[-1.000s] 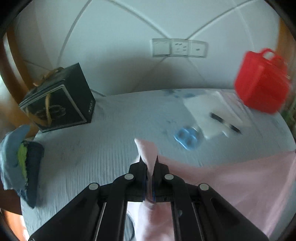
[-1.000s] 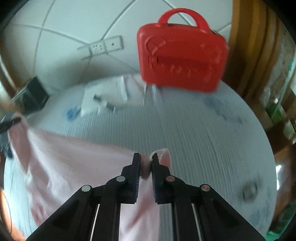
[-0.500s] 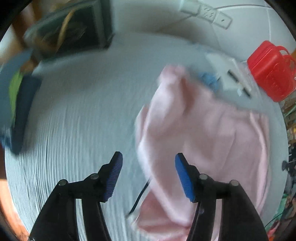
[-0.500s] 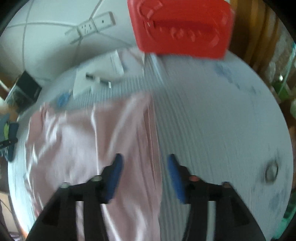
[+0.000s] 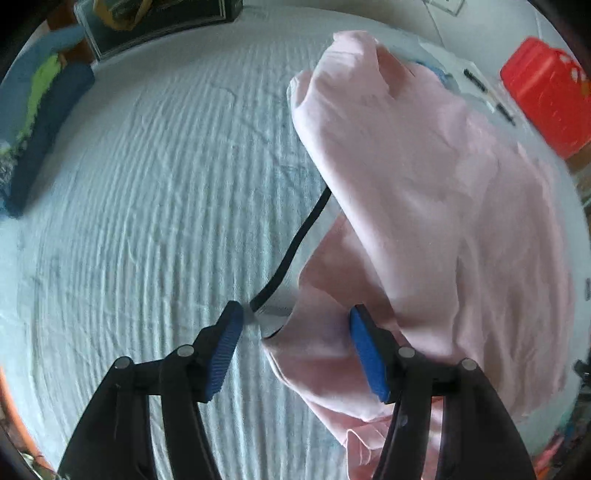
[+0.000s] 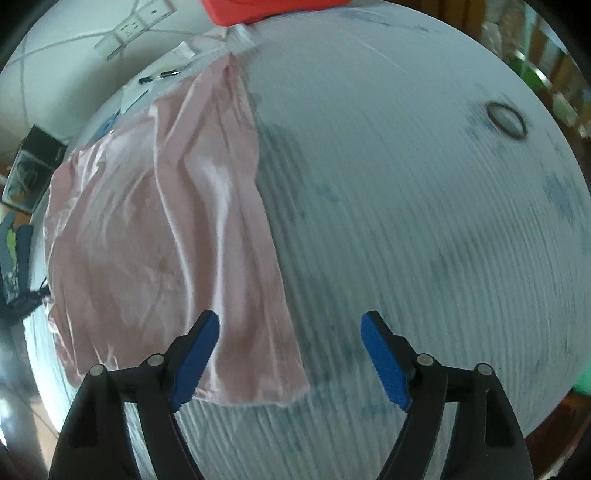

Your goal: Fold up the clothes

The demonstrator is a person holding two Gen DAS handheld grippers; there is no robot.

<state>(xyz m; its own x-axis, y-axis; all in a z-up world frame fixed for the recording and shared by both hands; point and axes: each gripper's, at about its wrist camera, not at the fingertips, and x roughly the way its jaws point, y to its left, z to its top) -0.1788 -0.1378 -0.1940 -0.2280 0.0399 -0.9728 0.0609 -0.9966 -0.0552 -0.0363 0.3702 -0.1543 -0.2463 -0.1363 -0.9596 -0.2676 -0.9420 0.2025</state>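
A pale pink garment (image 5: 424, 192) lies spread and rumpled on the light blue ribbed cloth (image 5: 147, 206) that covers the table. In the left wrist view my left gripper (image 5: 295, 332) points steeply down, open, over the garment's near left edge, its blue pads not pressing the fabric. In the right wrist view the pink garment (image 6: 147, 236) fills the left half. My right gripper (image 6: 290, 339) hangs over its near right corner, jaws still opening, nothing gripped between them.
A black cable (image 5: 295, 240) runs out from under the garment. A red case (image 5: 546, 103) and papers with pens (image 5: 484, 92) lie at the far side. A dark box (image 5: 159, 18) and a blue-green cloth bundle (image 5: 40, 110) sit far left. A ring mark (image 6: 506, 118) shows on the cloth.
Both grippers let go of the pink garment and opened. The garment dropped flat onto the table. Both grippers tipped downward and sank closer to the cloth.
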